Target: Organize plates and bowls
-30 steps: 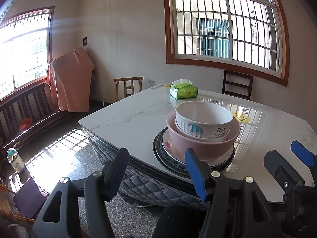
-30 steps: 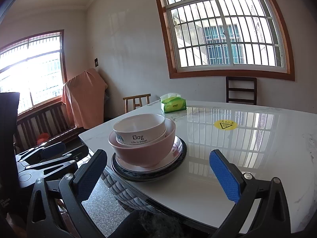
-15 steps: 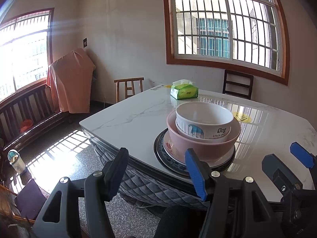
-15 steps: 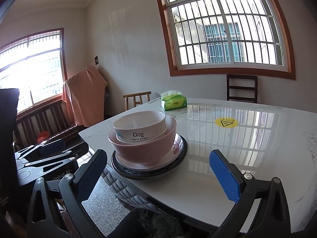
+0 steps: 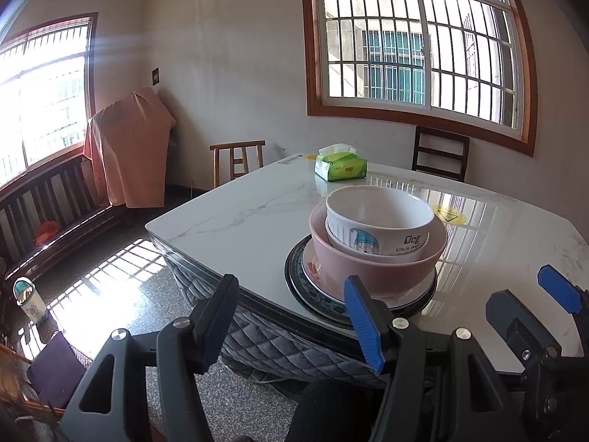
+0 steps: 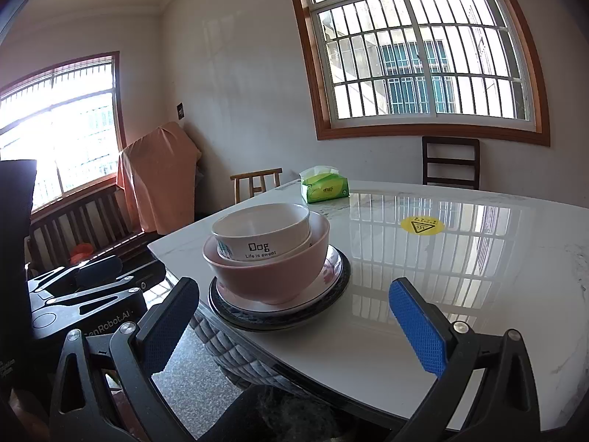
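Note:
On the near corner of the white marble table (image 5: 239, 228) stands one stack. A dark-rimmed plate (image 5: 296, 280) is at the bottom, then a white plate (image 5: 313, 269) with a red pattern, a pink bowl (image 5: 375, 272), and a white "Dog" bowl (image 5: 379, 217) on top. The right wrist view shows the same pink bowl (image 6: 265, 276) and white bowl (image 6: 261, 235). My left gripper (image 5: 291, 316) hangs open just off the table's edge, short of the stack and slightly left of it. My right gripper (image 6: 294, 331) is open too, over the table edge, with the stack beyond its left finger. Neither holds anything.
A green tissue pack (image 5: 340, 167) lies at the table's far side and a yellow sticker (image 6: 421, 225) is on the top. Wooden chairs (image 5: 237, 158) stand behind the table. A bench (image 5: 55, 199) and an orange-covered object (image 5: 129, 154) line the left wall.

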Demonstrator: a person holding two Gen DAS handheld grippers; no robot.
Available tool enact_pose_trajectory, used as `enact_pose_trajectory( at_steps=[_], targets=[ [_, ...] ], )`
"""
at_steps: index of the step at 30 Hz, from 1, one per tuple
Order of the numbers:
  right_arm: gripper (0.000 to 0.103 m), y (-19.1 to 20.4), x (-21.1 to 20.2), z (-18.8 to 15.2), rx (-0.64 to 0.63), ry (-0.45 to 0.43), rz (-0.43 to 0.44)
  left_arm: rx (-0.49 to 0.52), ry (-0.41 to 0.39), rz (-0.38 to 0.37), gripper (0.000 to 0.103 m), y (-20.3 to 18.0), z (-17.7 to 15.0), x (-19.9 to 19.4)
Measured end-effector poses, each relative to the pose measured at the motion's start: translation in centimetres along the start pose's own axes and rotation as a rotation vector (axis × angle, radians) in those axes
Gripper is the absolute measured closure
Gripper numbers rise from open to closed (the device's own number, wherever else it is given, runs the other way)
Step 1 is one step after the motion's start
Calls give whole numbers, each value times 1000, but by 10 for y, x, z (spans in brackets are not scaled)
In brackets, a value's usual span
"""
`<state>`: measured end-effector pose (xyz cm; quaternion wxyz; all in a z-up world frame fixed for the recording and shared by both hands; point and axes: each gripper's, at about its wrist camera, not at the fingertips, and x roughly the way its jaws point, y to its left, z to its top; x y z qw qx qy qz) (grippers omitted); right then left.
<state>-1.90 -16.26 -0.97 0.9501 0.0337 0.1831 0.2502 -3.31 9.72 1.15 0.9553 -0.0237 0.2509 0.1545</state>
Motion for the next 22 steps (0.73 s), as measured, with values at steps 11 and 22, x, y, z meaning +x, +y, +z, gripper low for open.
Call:
enact_pose_trajectory(
  at_steps=[11,22],
  targets=[
    [0,-5,-1,-3,3,-2,-9,69,-5,-18,9,-17,-2,-8],
    [0,-71,-13,3,55,-12,-151,78,27,-9,9,-25,4,-11]
  ],
)
